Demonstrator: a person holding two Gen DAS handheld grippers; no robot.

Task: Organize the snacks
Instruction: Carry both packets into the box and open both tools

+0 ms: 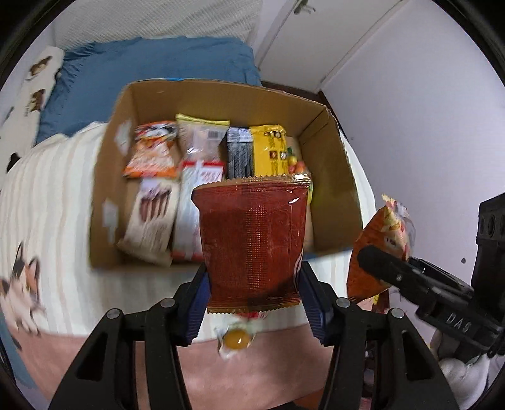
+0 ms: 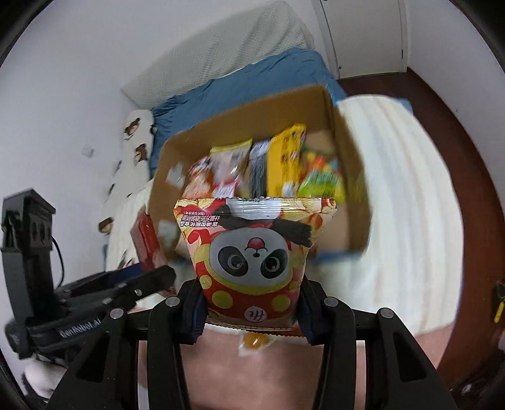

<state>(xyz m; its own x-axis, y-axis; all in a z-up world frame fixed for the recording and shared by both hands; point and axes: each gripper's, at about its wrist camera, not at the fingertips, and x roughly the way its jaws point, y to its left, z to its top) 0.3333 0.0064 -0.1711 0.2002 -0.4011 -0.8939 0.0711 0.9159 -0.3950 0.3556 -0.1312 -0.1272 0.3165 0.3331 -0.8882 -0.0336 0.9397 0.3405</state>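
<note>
My left gripper (image 1: 252, 302) is shut on a dark red snack bag (image 1: 252, 239), held in the air in front of a cardboard box (image 1: 331, 176). My right gripper (image 2: 249, 306) is shut on a panda snack bag (image 2: 252, 252), also held before the box (image 2: 347, 164). The box sits on a white striped blanket (image 1: 47, 202) and holds several snack packs, among them an orange bag (image 1: 151, 151) and a yellow pack (image 1: 268, 148). The panda bag also shows at the right of the left wrist view (image 1: 382, 239). A wrapped yellow candy (image 1: 236, 339) lies on the bed below the grippers.
The bed has a blue pillow (image 1: 151, 72), a white headboard cushion (image 1: 157, 19) and a pink cover (image 1: 252, 372) at the near edge. White walls and a door (image 1: 315, 38) stand at the right. Dark wooden floor (image 2: 457, 157) shows right of the bed.
</note>
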